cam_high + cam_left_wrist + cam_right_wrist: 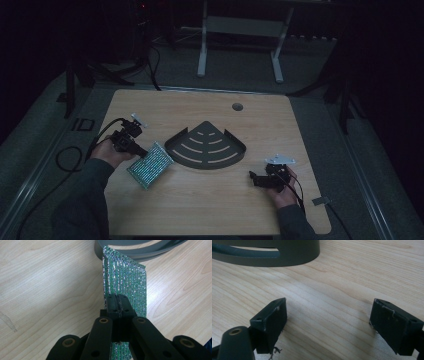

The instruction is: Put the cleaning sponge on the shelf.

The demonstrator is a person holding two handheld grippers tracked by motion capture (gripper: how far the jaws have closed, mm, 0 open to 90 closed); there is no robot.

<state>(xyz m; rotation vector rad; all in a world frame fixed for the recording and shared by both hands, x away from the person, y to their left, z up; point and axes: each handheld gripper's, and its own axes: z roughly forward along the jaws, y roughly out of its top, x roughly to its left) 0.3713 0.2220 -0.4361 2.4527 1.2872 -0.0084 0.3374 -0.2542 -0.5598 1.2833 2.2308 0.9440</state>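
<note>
- From the high view, the left gripper (pixel 134 146) is clamped on one edge of a glittery green scouring pad (pixel 150 165), which sits over the wooden table (pixel 200 210) just left of the grey fan-shaped rack (pixel 206 146). The right gripper (pixel 260 180) waits near the rack's right end, holding nothing. With the room this dim, I think the pad could catch the rack's rim on its way in.
- In the left gripper view, the jaws pinch only a narrow strip of the pad (pixel 125 282), its far end just at the rack's wall (pixel 140 247). The soft pad may flop or slip from so small a bite.
- In the right gripper view, the jaws stand wide above bare wood, the rack (pixel 269 255) ahead. If the rack gets nudged, nothing steadies it.
</note>
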